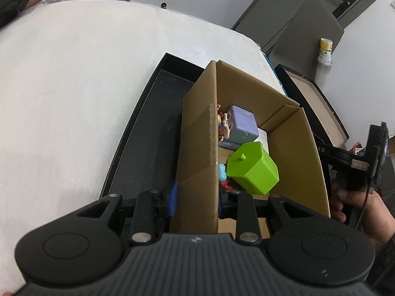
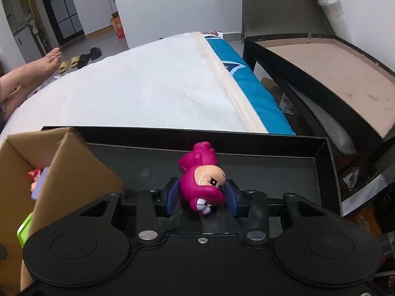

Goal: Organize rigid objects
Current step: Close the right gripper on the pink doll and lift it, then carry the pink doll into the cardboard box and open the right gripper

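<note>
Right wrist view, right gripper [image 2: 202, 194] jaws pinching pink figurine [image 2: 202, 180], left gripper [image 1: 196, 198] jaws clamping cardboard box [image 1: 197, 148] wall, toys half hidden

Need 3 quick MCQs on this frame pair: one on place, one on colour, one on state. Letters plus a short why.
1. Where does the pink figurine lie?
A. In the cardboard box
B. On the black tray, between the right gripper's pads
C. On the white cloth

2. What colour is the lidded container in the cardboard box?
A. Bright green
B. Orange
C. Black

3. What is the left gripper doing?
A. Hanging open above the cloth
B. Holding the purple cube
C. Shut on the box's side wall

Answers:
1 B: the right wrist view shows it lying on the black tray, with the blue pads of the right gripper against both its sides.
2 A: it is green, lying tilted beside the purple cube.
3 C: its pads sit on either side of the cardboard wall.
</note>
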